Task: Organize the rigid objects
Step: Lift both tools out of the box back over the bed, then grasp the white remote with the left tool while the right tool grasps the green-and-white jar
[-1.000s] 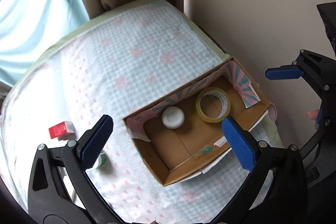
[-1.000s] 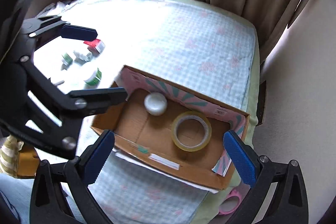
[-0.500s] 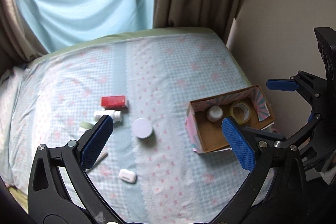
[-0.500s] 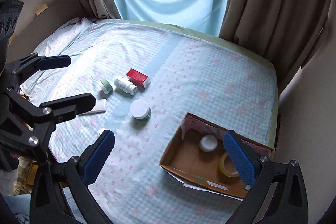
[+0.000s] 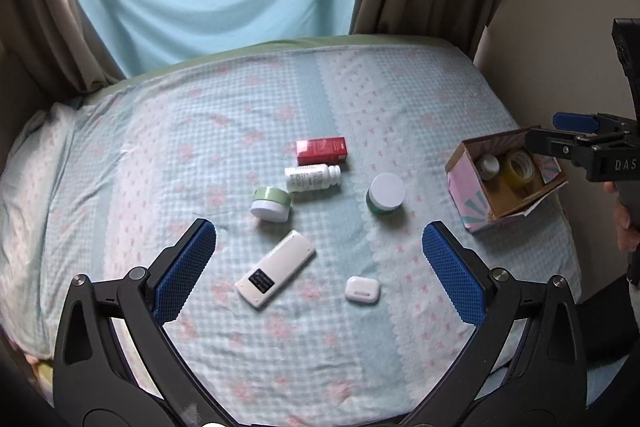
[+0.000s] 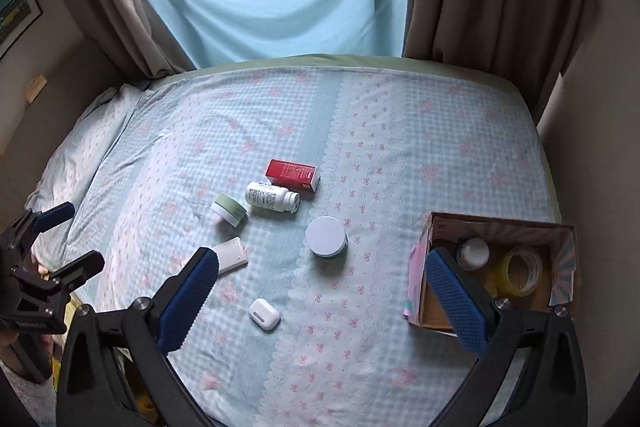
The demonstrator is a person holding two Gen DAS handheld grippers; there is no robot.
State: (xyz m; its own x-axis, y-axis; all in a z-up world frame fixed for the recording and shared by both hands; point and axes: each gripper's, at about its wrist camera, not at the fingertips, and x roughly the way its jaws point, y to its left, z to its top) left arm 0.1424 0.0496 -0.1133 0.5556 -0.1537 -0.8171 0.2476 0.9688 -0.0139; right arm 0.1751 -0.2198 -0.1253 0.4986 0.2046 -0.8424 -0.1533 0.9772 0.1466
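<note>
Lying loose on bed (image 5: 400,99): six items, box (image 6: 560,239) holding seemingly two, both grippers (image 5: 320,275) (image 6: 320,303) apart.

Both grippers now sit much higher and farther back from the cardboard box (image 5: 505,183) than a second ago, when they hung right over it. The left gripper (image 5: 319,271) now hovers over the loose things on the bed: remote (image 5: 275,268), earbud case (image 5: 362,289) and jars. The right gripper (image 6: 322,301) has the box at its right edge instead of centred.
</note>
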